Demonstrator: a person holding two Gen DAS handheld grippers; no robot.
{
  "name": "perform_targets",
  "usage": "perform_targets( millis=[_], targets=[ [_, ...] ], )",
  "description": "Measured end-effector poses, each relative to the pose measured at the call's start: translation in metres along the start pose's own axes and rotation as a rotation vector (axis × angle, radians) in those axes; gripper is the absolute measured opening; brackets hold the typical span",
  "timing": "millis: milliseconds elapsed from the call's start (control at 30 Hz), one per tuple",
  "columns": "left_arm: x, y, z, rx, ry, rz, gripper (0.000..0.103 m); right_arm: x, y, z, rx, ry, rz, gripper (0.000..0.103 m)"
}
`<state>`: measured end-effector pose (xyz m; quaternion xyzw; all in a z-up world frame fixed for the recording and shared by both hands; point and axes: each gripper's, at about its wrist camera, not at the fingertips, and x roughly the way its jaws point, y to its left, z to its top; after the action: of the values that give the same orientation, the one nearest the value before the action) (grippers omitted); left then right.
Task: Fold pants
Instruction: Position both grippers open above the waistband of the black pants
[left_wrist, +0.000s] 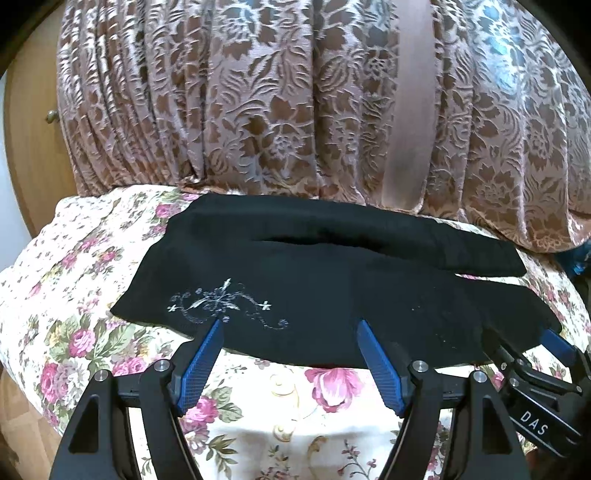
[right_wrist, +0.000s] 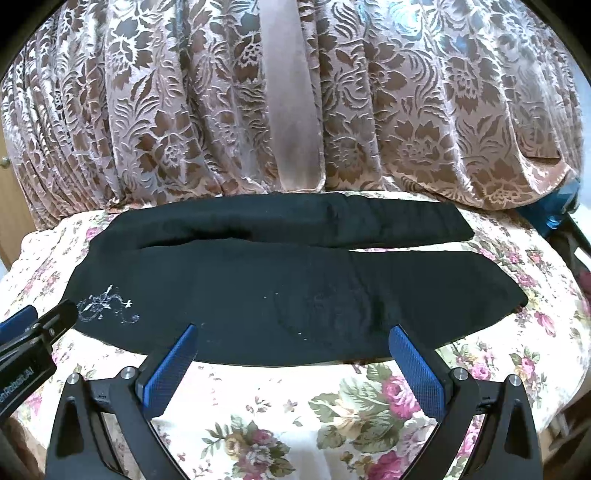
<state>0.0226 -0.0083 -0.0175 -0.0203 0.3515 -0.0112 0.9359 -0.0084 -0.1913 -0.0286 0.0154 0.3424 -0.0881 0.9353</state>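
Black pants (left_wrist: 314, 277) (right_wrist: 277, 277) lie flat on a rose-print cloth (left_wrist: 92, 277) (right_wrist: 369, 406), with both legs stretched to the right and the far leg lying along the back. A silver flower embroidery (left_wrist: 221, 302) (right_wrist: 107, 304) marks the left end. My left gripper (left_wrist: 290, 325) (right_wrist: 40, 314) stands open, its blue fingertips at the near hem just right of the embroidery. My right gripper (right_wrist: 292, 330) (left_wrist: 524, 339) is open too, its tips over the near hem further right. Nothing is pinched in either one.
A brown and pink patterned curtain (left_wrist: 295, 110) (right_wrist: 184, 110) hangs right behind the pants. A wooden cabinet (left_wrist: 33, 129) stands at the far left. Something blue (right_wrist: 554, 218) sits at the back right, beyond the cloth's edge.
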Motion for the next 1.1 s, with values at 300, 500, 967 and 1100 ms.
perform_targets(
  millis=[300, 500, 967, 1100],
  targets=[
    [0.005, -0.028, -0.005, 0.049, 0.019, -0.024, 0.076, 0.007, -0.024, -0.005, 0.059, 0.026, -0.021, 0.103],
    [0.0, -0.033, -0.016, 0.068, 0.013, -0.031, 0.076, 0.008, -0.028, -0.008, 0.067, 0.025, -0.015, 0.103],
    [-0.004, -0.031, -0.027, 0.064, 0.02, -0.046, 0.076, 0.004, -0.02, -0.014, 0.05, 0.036, -0.007, 0.103],
    [0.002, -0.025, -0.032, 0.053, 0.04, -0.054, 0.076, 0.005, -0.019, -0.016, 0.04, 0.041, -0.007, 0.103]
  ],
)
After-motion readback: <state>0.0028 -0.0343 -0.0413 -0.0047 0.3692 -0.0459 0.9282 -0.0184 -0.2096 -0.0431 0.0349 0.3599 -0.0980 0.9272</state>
